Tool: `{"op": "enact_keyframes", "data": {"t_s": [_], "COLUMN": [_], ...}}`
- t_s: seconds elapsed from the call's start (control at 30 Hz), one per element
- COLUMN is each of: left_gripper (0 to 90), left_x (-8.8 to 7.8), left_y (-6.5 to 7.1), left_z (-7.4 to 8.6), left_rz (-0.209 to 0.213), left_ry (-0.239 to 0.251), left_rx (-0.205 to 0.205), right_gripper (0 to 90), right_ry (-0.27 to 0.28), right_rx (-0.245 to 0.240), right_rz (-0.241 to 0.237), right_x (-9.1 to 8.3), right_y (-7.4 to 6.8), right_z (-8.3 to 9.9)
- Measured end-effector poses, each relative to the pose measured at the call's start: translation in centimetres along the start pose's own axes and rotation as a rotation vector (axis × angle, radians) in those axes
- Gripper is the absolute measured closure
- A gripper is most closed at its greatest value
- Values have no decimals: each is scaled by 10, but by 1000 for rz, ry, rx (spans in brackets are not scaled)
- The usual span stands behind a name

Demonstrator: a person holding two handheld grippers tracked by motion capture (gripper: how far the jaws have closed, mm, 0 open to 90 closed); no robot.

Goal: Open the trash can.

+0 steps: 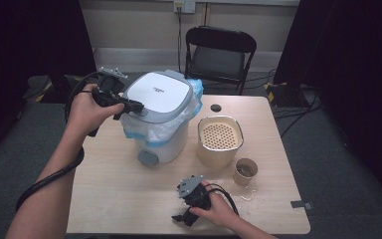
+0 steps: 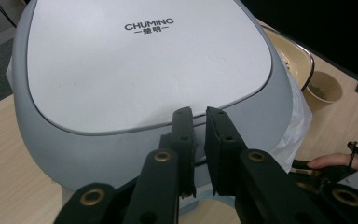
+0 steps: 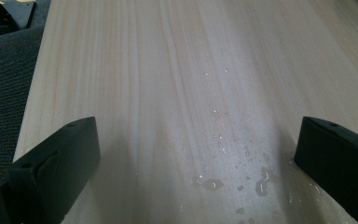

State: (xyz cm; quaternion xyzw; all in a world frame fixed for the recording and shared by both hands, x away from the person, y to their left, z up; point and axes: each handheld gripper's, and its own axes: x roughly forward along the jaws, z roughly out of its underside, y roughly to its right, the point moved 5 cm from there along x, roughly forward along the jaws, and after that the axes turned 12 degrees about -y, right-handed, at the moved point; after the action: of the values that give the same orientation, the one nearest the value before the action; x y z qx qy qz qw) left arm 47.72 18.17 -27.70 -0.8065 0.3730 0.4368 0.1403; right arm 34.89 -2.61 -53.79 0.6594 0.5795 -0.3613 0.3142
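A white pedal bin [image 1: 164,139] with a grey-rimmed lid [image 2: 144,65] stands at the table's back left, lined with a white and blue plastic bag [image 1: 179,127]. My left gripper [image 2: 198,114] reaches the lid's near-left rim [image 1: 138,106]; its jaws stand almost together with a thin slit, tips against the grey rim. I cannot tell whether they pinch the rim. My right gripper [image 1: 181,209] lies on the table near the front edge. In the right gripper view its jaws [image 3: 198,135] stand wide apart over bare wet wood with nothing between them.
A beige container [image 1: 220,139] with a perforated insert stands right of the bin, with a paper cup [image 1: 245,172] in front of it. Water drops [image 3: 209,183] lie on the wooden table [image 1: 119,194]. A black folding chair [image 1: 219,55] stands behind the table.
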Motion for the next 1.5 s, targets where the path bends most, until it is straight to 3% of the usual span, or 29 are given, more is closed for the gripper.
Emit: {"op": "enact_keyframes", "data": {"t_s": [0.17, 0.7, 0.87, 1.27, 1.5], "left_gripper": [899, 900, 899, 610, 429], "left_x": [0, 1, -1, -14, -15], "left_y": [-2, -2, -2, 7, 13], "left_z": [1, 4, 3, 18, 31], "left_rz": [-3, 1, -25, 16, 4], "left_ry": [7, 1, 9, 25, 9], "left_rx": [-3, -18, -2, 21, 40], "right_gripper": [0, 0, 0, 0, 0], "right_ry": [0, 0, 0, 0, 0], "right_rx": [-1, -5, -6, 0, 1], "right_rz": [0, 2, 1, 1, 1], "right_x": [0, 0, 0, 0, 0], "right_y": [0, 0, 0, 0, 0], "right_z": [0, 0, 0, 0, 0]}}
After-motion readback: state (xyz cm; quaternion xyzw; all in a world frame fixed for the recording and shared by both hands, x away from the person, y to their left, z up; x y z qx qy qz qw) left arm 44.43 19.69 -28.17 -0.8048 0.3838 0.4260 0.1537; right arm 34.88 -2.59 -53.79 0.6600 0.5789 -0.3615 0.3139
